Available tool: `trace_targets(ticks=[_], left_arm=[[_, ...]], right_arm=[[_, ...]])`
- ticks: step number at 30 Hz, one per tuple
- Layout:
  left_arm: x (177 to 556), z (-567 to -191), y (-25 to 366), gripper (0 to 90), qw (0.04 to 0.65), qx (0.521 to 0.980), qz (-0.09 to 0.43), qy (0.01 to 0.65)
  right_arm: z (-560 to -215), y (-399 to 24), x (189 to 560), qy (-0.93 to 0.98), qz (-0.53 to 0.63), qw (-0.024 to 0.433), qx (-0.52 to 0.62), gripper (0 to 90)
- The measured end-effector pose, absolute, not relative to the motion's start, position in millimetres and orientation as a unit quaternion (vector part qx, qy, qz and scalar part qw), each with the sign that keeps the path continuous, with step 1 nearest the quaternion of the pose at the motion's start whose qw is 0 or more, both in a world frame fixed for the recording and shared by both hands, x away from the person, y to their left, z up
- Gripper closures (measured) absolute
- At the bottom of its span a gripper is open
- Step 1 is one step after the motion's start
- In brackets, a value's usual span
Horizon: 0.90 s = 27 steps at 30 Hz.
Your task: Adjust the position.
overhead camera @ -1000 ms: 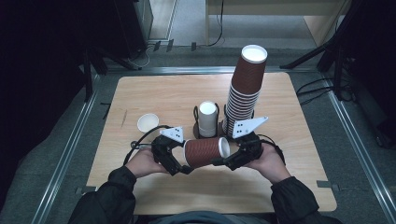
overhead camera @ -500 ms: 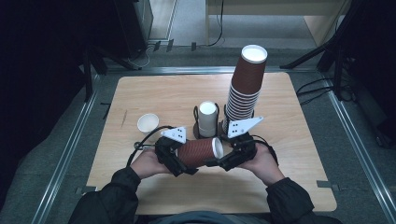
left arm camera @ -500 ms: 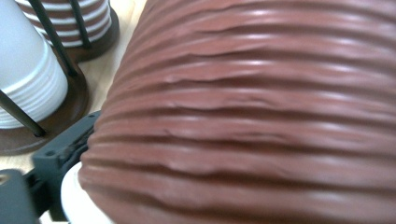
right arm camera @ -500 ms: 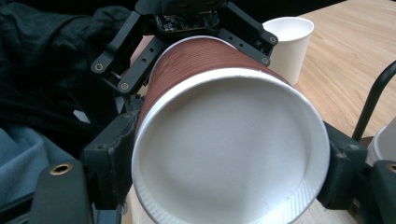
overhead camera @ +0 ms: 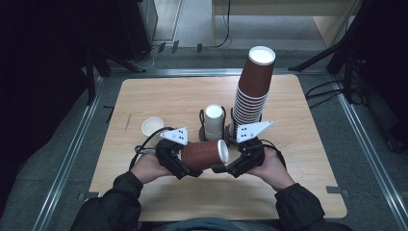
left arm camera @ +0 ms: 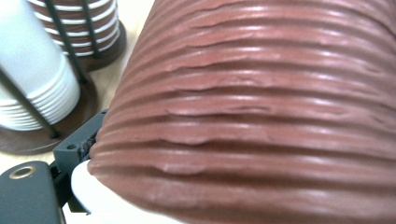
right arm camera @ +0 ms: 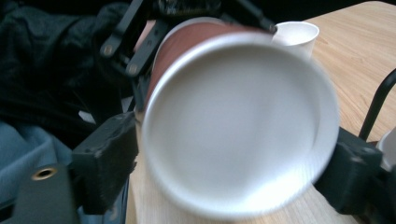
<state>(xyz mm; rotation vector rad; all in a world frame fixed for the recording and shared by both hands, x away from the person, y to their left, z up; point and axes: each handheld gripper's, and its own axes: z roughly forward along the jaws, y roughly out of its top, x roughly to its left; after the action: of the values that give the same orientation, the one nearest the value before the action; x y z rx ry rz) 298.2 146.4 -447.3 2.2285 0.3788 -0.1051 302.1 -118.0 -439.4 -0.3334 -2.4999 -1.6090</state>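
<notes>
A brown ribbed paper cup lies on its side in the air above the table's front, its white end facing right. My left gripper is at the cup's left end. Its jaws have just been closing and are shut on the ribbed wall. My right gripper is at the white end. Its jaws have just been opening and now stand open on either side of that end, with the cup still between them.
Behind the hands, a tall stack of upturned brown cups stands in a wire holder. A shorter stack of white cups stands in another holder to its left. A small white cup sits left of them on the wooden table.
The cup has shifted slightly to the left between the two grippers. Both hands stay close together at the table's front.
</notes>
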Motion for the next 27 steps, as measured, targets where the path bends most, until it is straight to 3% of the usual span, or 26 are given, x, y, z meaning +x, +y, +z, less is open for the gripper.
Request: trace_targets(ticks=[13,27], left_arm=[[304.5,-445.0,160.5,7.2,0.377,0.910,-0.047,0.166],[317.5,-445.6,148.3,7.4,0.308,0.941,-0.043,0.133]], right_arm=[[-451.7,-125.1,306.7,-0.868,-0.479,0.061,-0.115,14.5],[-464.3,-119.2,308.8,-0.902,-0.417,0.023,-0.112,14.6]])
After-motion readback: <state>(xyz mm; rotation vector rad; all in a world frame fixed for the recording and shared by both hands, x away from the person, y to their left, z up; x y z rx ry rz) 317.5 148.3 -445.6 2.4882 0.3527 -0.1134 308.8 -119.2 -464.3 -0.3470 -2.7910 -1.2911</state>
